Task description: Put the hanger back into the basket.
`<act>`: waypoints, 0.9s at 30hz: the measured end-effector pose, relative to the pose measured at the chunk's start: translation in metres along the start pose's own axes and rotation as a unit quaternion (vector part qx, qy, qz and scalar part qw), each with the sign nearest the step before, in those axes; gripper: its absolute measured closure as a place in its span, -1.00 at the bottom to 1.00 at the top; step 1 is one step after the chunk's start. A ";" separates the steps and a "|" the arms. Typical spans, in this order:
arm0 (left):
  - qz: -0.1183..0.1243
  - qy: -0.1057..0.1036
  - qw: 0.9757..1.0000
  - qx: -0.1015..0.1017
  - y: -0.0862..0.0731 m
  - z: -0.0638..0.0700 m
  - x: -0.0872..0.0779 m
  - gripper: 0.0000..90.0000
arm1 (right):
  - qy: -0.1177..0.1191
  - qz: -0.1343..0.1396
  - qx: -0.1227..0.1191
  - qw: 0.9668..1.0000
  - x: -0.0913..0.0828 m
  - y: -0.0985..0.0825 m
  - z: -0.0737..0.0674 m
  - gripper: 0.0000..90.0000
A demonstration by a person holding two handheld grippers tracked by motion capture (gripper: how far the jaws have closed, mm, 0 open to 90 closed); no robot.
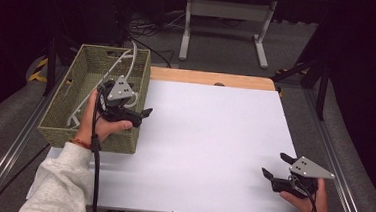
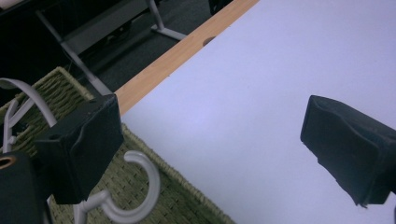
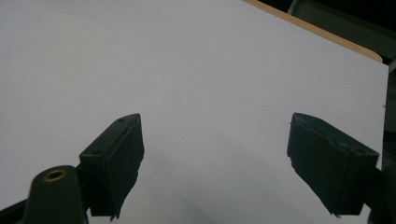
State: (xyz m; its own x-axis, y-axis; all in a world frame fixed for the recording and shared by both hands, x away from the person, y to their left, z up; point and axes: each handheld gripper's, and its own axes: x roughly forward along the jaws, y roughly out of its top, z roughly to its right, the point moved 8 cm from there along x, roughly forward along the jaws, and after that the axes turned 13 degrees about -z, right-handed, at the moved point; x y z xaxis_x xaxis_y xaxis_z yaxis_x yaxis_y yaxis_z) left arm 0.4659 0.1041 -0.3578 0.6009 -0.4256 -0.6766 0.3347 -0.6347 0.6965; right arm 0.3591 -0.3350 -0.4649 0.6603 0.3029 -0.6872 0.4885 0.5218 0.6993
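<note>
Wide white bench (image 1: 208, 147), green basket (image 1: 60, 117) at its left edge, white hangers (image 2: 135, 186) lying inside. The left tool (image 1: 142, 117) hangs over the basket's rim, jaws spread and empty, looks like a drop-off just done. The right tool (image 1: 276, 166) waits gaping near the right edge. Next: withdraw, probably. Hanger count's hard to tell; they're tangled.

The person wears light grey speckled fleece sleeves (image 1: 57, 184) and a thin orange-red beaded bracelet (image 1: 80, 143) on the left wrist. Each black two-jaw handheld gripper, left (image 1: 142, 116) and right (image 1: 277, 165), carries a grey triangular screw-dotted plate (image 1: 121, 88) and trails a black cable (image 1: 94, 179).
</note>
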 end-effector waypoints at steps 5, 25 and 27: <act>0.003 -0.008 1.000 0.021 0.006 0.014 0.002 -0.85 | 0.000 0.000 0.001 1.000 0.000 0.000 0.001 -0.56; 0.008 -0.062 0.995 0.072 -0.017 0.069 0.010 -0.80 | -0.001 0.001 0.001 1.000 -0.001 0.000 0.001 -0.56; -0.002 -0.059 0.995 0.083 -0.024 0.073 0.013 -0.80 | -0.002 0.002 0.000 1.000 -0.001 0.000 0.000 -0.56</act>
State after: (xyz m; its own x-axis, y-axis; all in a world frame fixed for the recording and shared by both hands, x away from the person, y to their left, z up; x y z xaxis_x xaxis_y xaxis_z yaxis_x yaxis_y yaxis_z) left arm 0.4129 0.0665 -0.4006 0.5070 -0.4888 -0.7100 0.2065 -0.7309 0.6506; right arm 0.3589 -0.3355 -0.4640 0.6640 0.3013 -0.6843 0.4870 0.5202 0.7016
